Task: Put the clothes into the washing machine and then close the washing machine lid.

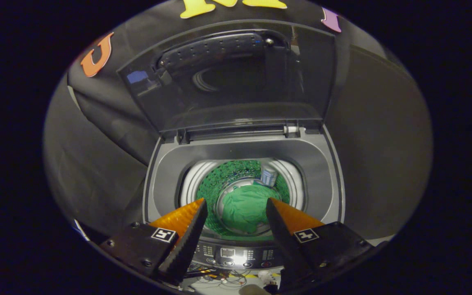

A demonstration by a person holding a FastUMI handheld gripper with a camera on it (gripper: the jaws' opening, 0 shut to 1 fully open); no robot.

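Down in the drum (pixel 215 180) of the top-loading washing machine (pixel 326 164), a bunched green garment (pixel 242 207) lies on the bottom, ringed by the drum's green perforated wall. The gripper (pixel 236 207) hangs above the machine's front edge with its fingers spread wide and nothing between them; they touch neither the garment nor the machine. Seen past the fingers, the garment sits in the gap between the two tips, well below them. A small pale cylindrical fitting (pixel 268 176) stands against the far side of the drum, just beyond the garment. The washing machine lid (pixel 236 82) is raised upright at the back, its dark transparent panel facing the gripper. The control panel (pixel 236 256) with its row of buttons lies along the near edge, under the fingers.
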